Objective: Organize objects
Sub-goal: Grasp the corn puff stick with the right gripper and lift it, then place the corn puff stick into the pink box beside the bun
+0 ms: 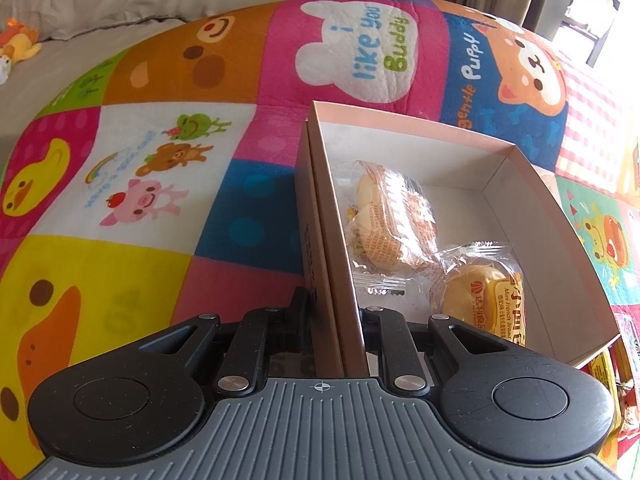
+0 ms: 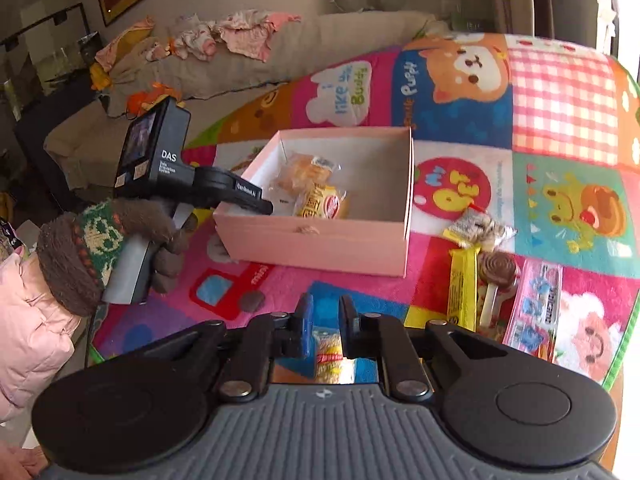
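Observation:
A pink cardboard box (image 1: 472,134) (image 2: 320,244) stands open on the colourful play mat. Two wrapped bread buns (image 1: 396,216) (image 1: 480,292) lie inside it; they also show in the right wrist view (image 2: 316,196). My left gripper (image 1: 334,304) is shut on the box's near left wall; it appears in the right wrist view (image 2: 256,202) at the box's left corner. My right gripper (image 2: 325,316) is shut on a yellow wrapped snack (image 2: 330,354), held above the mat in front of the box.
Loose snacks lie on the mat right of the box: a yellow bar (image 2: 462,288), a chocolate lollipop (image 2: 498,270), a pink-blue packet (image 2: 534,312) and a small clear packet (image 2: 482,226). A beige sofa (image 2: 248,76) with clothes stands behind the mat (image 1: 132,184).

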